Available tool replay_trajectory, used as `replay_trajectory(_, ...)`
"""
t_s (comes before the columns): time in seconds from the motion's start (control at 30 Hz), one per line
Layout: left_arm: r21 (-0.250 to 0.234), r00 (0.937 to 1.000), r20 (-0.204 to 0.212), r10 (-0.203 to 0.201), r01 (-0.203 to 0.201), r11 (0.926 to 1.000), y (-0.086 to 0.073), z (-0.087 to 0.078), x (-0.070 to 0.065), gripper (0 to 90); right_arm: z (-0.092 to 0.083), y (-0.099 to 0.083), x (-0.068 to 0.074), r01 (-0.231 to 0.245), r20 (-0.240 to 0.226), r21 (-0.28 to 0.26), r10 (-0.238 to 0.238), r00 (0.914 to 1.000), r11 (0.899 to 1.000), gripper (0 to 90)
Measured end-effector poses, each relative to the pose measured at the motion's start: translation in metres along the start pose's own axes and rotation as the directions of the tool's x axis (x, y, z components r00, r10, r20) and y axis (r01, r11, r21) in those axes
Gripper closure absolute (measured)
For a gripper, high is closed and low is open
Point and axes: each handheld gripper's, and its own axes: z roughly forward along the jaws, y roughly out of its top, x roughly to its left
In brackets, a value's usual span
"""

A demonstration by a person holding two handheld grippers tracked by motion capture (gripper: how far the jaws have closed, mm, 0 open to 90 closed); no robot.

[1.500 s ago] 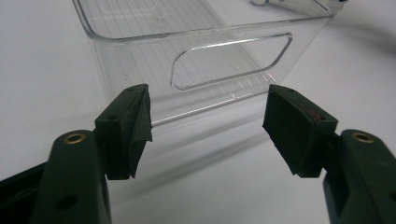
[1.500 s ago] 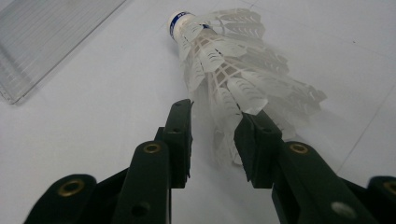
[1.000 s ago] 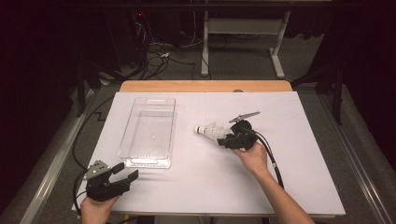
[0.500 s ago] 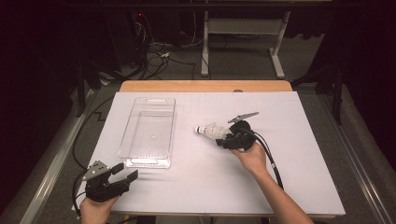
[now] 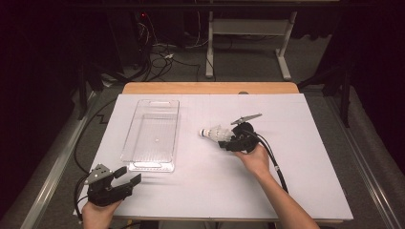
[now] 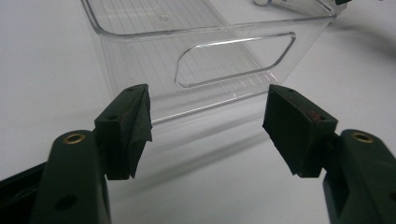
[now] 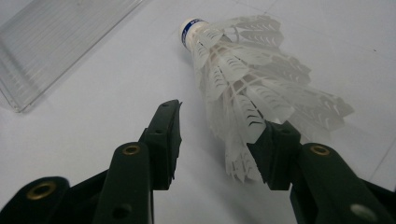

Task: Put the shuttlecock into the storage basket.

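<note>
Shuttlecock (image 7: 252, 88) lies on the counter (image 5: 305, 181), feather skirt between the spread right claw (image 7: 219, 140), touching one jaw, not pinched. Clear bin (image 5: 152, 136) sits empty beside it. Left claw (image 6: 208, 126) spread, holding nothing, facing the bin's handle end.

Open white desk (image 5: 305, 157) right of the shuttlecock (image 5: 216, 133) and along the near edge. Wide free lane between clear tray (image 5: 152, 136) and shuttlecock. Tray walls blocking the left middle, end wall just ahead of the left gripper (image 5: 128, 175). Shuttlecock feathers lying against one pad of the right gripper (image 7: 219, 144); bare desk beside the other.
</note>
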Motion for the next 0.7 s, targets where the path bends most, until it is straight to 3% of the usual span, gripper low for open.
replay_trajectory(0.7, -0.001, 1.0, -0.009, 0.001, -0.001, 1.0, 0.0, -0.001, -0.001, 33.0, 0.013, 0.007, 0.006, 0.004, 0.007, -0.013, -0.004, 1.0, 1.0, 59.3)
